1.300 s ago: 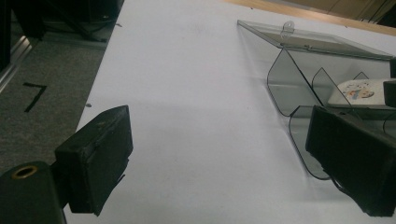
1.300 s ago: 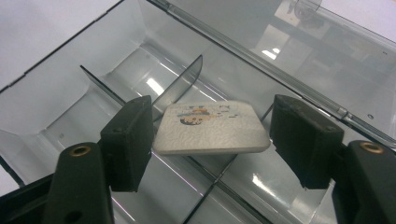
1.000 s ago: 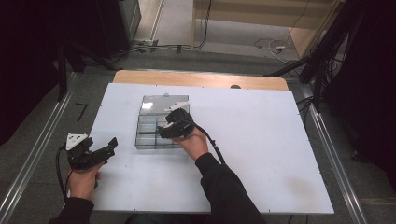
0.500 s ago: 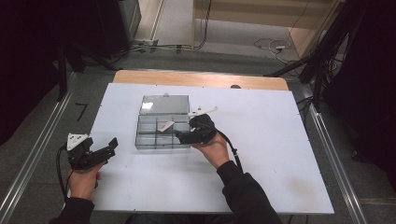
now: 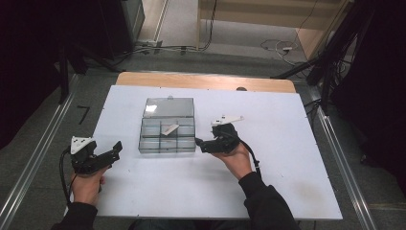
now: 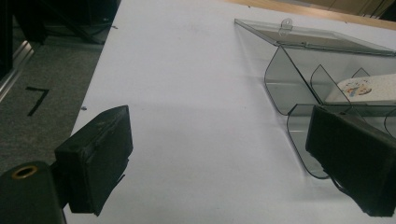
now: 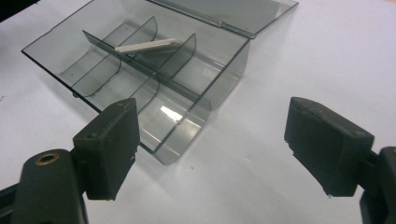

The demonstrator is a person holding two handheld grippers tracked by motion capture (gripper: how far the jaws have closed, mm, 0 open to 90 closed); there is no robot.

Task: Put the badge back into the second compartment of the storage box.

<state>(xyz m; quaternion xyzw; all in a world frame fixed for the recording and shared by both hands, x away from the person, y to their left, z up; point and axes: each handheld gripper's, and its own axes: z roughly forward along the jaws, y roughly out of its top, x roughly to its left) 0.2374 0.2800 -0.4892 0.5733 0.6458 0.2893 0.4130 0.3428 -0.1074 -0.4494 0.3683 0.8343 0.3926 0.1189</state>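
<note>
High view: a clear compartment box with its lid folded back sits mid-surface, a small white piece lying across its dividers. The right tool hangs just beside the box's right end, empty, its jaws just opened. The left tool rests near the surface's left edge, well apart from the box.

Left tool view: jaws wide, nothing between; the box stands ahead to the right.

Right tool view: released jaws frame bare surface beside the box's corner; the white piece lies beyond
</note>
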